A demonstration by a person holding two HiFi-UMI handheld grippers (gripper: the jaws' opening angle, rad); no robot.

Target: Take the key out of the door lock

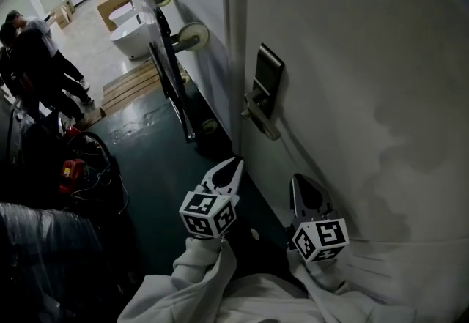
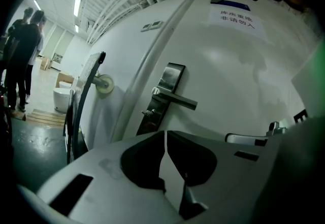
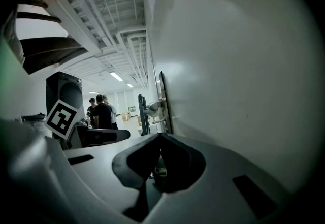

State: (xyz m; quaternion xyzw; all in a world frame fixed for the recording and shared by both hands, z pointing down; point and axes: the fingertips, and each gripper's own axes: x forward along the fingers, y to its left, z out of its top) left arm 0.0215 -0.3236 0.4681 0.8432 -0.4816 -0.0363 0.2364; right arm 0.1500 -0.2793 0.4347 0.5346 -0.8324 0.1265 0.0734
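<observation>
Closest in, the left gripper (image 1: 231,168) and right gripper (image 1: 300,184) hang low beside the white door (image 1: 352,58), each with its claw closed tip to tip on nothing. Both are well short of the lock plate (image 1: 267,74) and its lever handle (image 1: 261,122) farther up the door. In the left gripper view a small metal stub (image 2: 148,113) juts from the plate just under the lever; it looks like the key, seated in the lock, though it is too small to be certain. Judging by this, the task has hardly begun: reaching up, opening a claw, pinching the key and drawing it out all remain.
</observation>
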